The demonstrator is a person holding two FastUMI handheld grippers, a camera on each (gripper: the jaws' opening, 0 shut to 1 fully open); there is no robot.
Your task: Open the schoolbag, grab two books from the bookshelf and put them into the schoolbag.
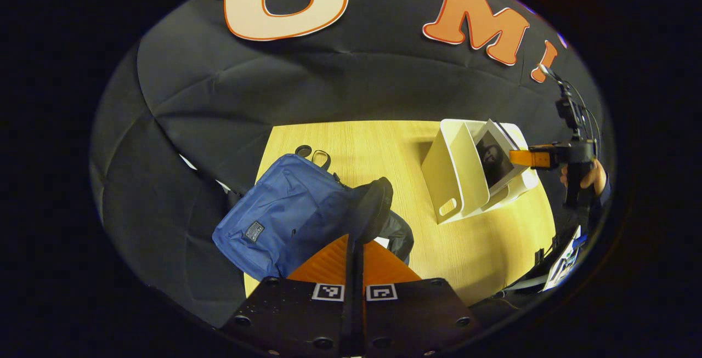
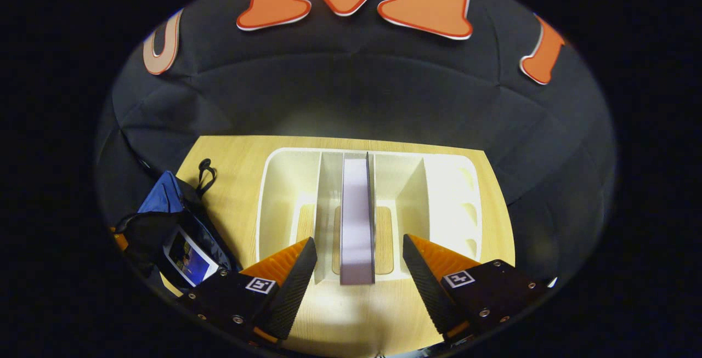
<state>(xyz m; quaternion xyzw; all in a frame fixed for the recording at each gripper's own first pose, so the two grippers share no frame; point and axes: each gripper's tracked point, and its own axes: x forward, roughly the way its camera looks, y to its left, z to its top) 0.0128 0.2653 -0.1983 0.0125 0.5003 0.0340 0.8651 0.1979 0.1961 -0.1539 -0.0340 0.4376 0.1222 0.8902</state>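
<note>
In the left gripper view we see our left tongs [image 1: 354, 245] at the bottom centre of the frame, fingers together, pinching the dark rim of the schoolbag's opening. The blue schoolbag [image 1: 285, 212] lies on the pale wooden worktop [image 1: 373, 149] at lower left of centre, its mouth turned toward the tongs. At centre right stands the white bookshelf [image 1: 455, 182], a book [image 1: 493, 158] with a dark cover picture leaning in it. Our right tongs [image 1: 521, 158] reach in from the right edge, just beside that book, with a hand [image 1: 589, 177] on the handle behind.

In the right gripper view we see the right tongs [image 2: 359, 262] at the bottom, fingers wide apart and holding nothing. Between them, just ahead, a thin book [image 2: 356, 221] stands upright, spine toward us, in the middle compartment of the bookshelf [image 2: 449, 182], which fills the centre of the frame. We cannot tell whether either finger touches the book. At lower left the schoolbag [image 2: 162, 199] sits open, and another book [image 2: 189, 256] with a bright cover shows inside its mouth.
</note>
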